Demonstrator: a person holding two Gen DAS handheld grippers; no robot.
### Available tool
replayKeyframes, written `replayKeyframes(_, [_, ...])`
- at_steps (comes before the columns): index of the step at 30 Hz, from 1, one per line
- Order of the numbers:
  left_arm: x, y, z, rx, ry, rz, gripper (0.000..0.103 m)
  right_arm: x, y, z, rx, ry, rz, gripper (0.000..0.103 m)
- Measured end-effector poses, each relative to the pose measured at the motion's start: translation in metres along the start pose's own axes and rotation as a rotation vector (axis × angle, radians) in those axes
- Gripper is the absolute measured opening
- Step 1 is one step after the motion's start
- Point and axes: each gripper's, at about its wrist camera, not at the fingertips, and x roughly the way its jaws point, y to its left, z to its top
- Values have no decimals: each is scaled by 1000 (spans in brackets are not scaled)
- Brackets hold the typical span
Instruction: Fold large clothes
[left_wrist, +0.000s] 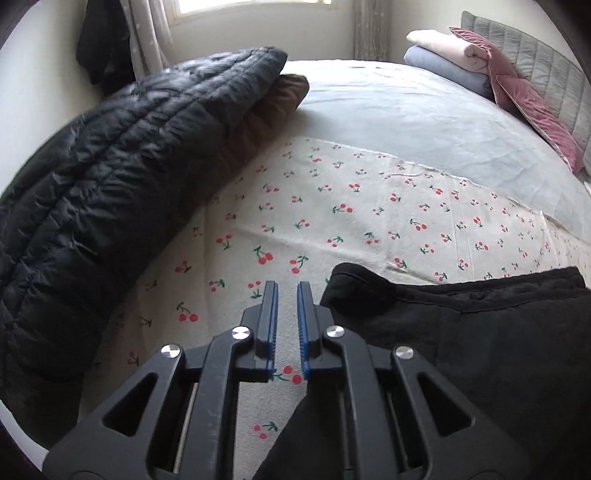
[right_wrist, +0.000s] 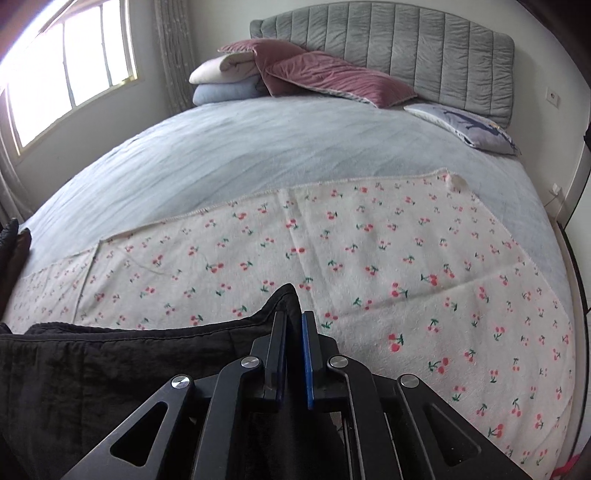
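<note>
A black garment (left_wrist: 461, 332) lies on the cherry-print cloth (left_wrist: 332, 221) on the bed. In the left wrist view my left gripper (left_wrist: 287, 295) is open with a narrow gap and empty, just left of the garment's corner, over the cloth. In the right wrist view the garment (right_wrist: 110, 369) fills the lower left, and my right gripper (right_wrist: 294, 321) is shut on its raised right corner, which peaks up between the jaws.
A folded black puffer jacket (left_wrist: 110, 184) over a brown garment (left_wrist: 284, 92) lies at the left. The grey bedsheet (right_wrist: 258, 155) stretches to the headboard (right_wrist: 388, 48), with pink cushions (right_wrist: 332, 77), folded blankets (right_wrist: 221, 81) and a pale pillow (right_wrist: 465, 123). A window (right_wrist: 66, 62) is at the left.
</note>
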Motion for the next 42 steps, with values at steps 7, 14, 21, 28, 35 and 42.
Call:
replayKeyframes(7, [-68, 2, -3, 38, -128, -61, 60, -62, -3, 7, 39, -61, 73, 53])
replayKeyframes(14, [-128, -55, -43, 156, -116, -285, 77, -109, 57, -22, -58, -2, 258, 62])
replayKeyframes(21, [-109, -97, -81, 289, -63, -277, 80, -118, 111, -73, -213, 79, 324, 64])
replayKeyframes(28, [-76, -37, -74, 98, 14, -268, 80, -92, 58, -89, -140, 106, 331, 65])
replayKeyframes(35, [-77, 18, -73, -3, 85, -123, 80, -113, -19, -84, 14, 57, 195, 65])
replayKeyframes(42, [-162, 11, -124, 38, -11, -263, 82, -174, -16, -110, -30, 30, 215, 66])
